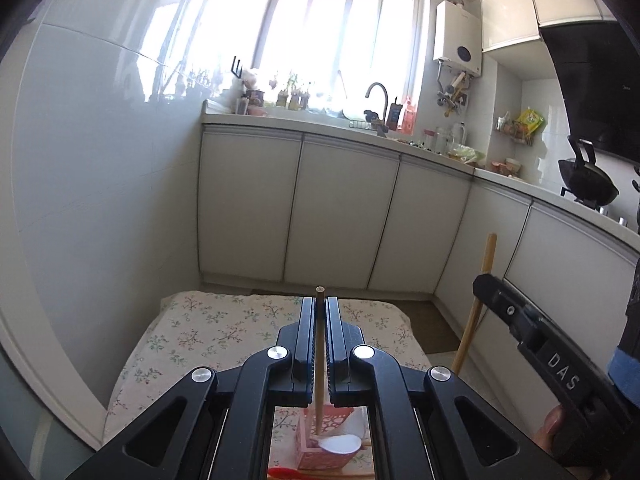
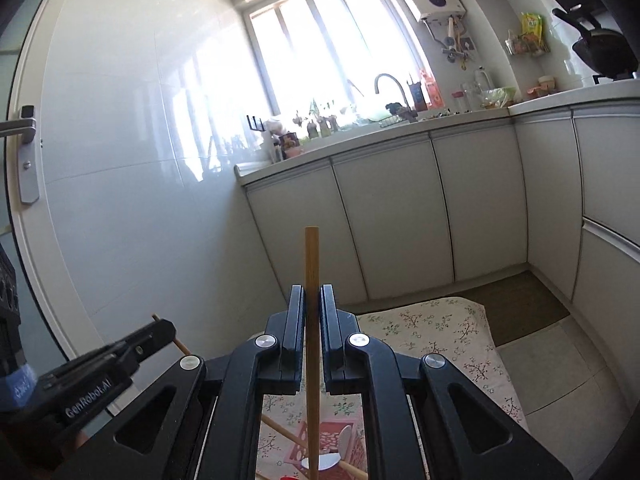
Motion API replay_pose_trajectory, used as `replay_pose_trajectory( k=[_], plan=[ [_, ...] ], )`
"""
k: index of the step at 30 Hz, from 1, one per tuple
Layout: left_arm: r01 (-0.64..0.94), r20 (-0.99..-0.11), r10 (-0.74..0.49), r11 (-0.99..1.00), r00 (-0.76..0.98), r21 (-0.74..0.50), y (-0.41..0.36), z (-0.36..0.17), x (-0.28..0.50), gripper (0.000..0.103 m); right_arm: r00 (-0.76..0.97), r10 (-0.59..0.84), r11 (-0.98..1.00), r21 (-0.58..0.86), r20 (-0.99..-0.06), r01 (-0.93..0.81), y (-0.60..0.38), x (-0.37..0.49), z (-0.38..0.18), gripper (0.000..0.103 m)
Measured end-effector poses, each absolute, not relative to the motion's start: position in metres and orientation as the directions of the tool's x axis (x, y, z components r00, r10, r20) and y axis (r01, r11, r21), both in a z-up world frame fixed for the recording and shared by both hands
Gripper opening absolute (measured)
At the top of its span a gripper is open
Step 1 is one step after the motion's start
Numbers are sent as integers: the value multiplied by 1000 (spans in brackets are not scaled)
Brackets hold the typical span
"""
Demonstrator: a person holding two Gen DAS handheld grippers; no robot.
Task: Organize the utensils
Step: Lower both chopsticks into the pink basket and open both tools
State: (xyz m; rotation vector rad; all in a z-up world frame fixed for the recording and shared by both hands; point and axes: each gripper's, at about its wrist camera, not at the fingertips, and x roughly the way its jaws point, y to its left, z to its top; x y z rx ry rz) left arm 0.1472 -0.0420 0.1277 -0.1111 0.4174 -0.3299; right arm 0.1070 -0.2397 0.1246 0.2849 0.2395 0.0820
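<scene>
My left gripper point(image 1: 320, 304) is shut on a thin wooden chopstick point(image 1: 319, 360) that stands upright, its lower end in a pink patterned holder box point(image 1: 320, 446). A white spoon point(image 1: 340, 445) rests in the box. My right gripper point(image 2: 311, 292) is shut on a thicker bamboo chopstick point(image 2: 311, 256), also upright, its lower end over the same pink box point(image 2: 324, 444). In the left wrist view the right gripper point(image 1: 486, 280) shows at the right with its stick point(image 1: 480, 296). In the right wrist view the left gripper point(image 2: 160, 330) shows at the lower left.
A small table with a floral cloth point(image 1: 200, 336) lies below both grippers. A red utensil point(image 1: 284, 473) lies by the box. White kitchen cabinets point(image 1: 340, 208) and a counter with a sink tap point(image 1: 378, 96) stand behind. A white wall point(image 2: 140, 160) is at the left.
</scene>
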Motion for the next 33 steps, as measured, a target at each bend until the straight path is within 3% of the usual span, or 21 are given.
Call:
replay_pose_trajectory(
  k=[12,19,28,33],
  plan=[
    [312,-501,-403,914,766,-259,-34,80,189,6,989,-59,960,264,-138,94,-218,133,110,7],
    [275,-549,-378,925,746,-263,-10,74,186,25,976,-147,947,263,-163,187,-209,159,90,7],
    [244,-616,-338,941,711,-235,12,55,172,27,948,-282,940,153,-147,304,-182,179,63,7],
    [228,-644,-319,948,695,-224,21,41,172,27,940,-295,933,162,-171,322,-181,185,48,7]
  ],
)
